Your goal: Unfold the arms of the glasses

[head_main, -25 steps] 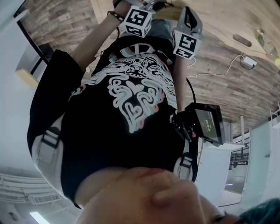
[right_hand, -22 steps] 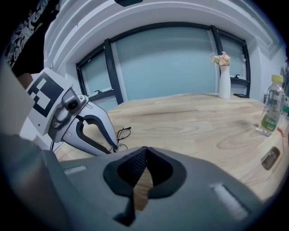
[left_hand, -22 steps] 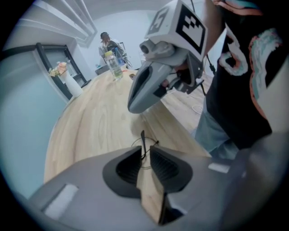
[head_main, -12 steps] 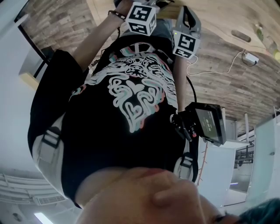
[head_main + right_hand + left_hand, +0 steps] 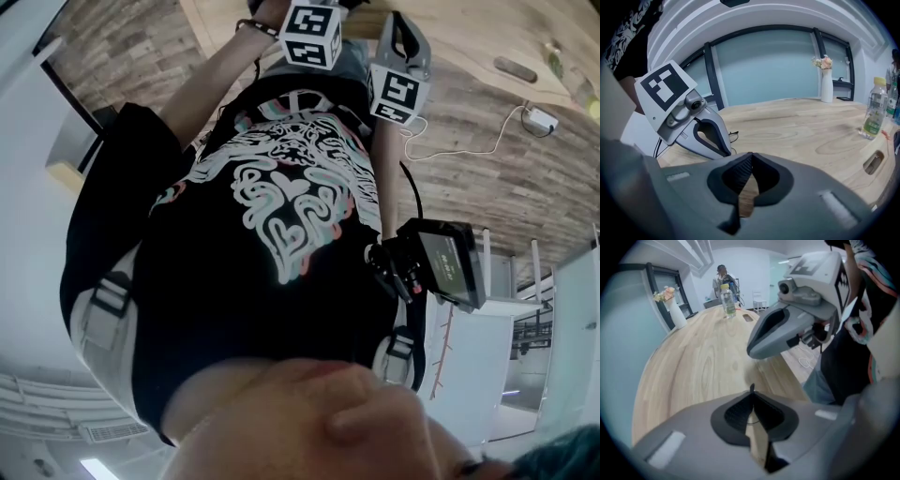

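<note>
In the right gripper view, thin dark-framed glasses (image 5: 733,137) lie on the light wooden table (image 5: 806,126), just behind the left gripper's grey fingers (image 5: 712,140). My left gripper (image 5: 751,389) is shut, its black pads meeting at the tips. A thin dark line crosses the gap lower down; I cannot tell what it is. My right gripper (image 5: 751,155) is shut too, with nothing between its pads. The two grippers hover close together over the table's near edge. The head view shows only their marker cubes (image 5: 312,33), above the person's black printed shirt.
A plastic bottle (image 5: 727,300) and a white vase of flowers (image 5: 674,309) stand at the far end of the table, near an oval slot (image 5: 748,318) in the top. A person stands behind it. A white cable (image 5: 469,141) lies on the wood floor.
The left gripper's marker cube has drifted slightly up and to the right in the head view. The right cube has barely moved.
</note>
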The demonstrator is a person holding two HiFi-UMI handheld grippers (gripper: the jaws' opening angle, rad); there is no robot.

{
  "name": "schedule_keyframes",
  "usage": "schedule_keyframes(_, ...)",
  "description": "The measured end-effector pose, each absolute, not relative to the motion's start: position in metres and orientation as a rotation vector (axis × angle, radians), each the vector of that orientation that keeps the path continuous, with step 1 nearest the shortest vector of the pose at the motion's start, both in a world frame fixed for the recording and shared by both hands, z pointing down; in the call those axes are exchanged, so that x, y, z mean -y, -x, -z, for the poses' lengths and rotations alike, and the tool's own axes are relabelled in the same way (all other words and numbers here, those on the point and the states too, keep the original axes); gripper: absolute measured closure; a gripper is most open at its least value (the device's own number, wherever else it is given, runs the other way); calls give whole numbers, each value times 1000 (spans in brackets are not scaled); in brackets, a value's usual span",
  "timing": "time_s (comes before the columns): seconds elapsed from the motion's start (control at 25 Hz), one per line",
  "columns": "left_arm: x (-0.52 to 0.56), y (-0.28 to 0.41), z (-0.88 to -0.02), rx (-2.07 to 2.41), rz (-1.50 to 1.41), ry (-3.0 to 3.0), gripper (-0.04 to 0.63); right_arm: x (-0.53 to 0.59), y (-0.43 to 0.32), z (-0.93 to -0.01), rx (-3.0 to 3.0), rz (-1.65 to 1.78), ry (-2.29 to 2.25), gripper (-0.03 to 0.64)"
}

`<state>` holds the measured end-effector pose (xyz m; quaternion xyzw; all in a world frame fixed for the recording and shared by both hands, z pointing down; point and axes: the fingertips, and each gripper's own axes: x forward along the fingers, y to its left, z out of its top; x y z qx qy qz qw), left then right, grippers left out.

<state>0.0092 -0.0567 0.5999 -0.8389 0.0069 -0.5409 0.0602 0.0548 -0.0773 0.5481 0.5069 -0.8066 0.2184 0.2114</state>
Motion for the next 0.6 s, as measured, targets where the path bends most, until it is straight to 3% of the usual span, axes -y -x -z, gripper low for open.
schedule_keyframes(0.36, 68, -18, -600, -101, 1623, 2768, 589, 78, -59, -553, 2222, -567, -1411, 617)
schedule_keyframes(0.6, 103, -7, -567, -382, 1551, 3023, 589, 77, -44, -559, 2226, -512, -1335, 617)
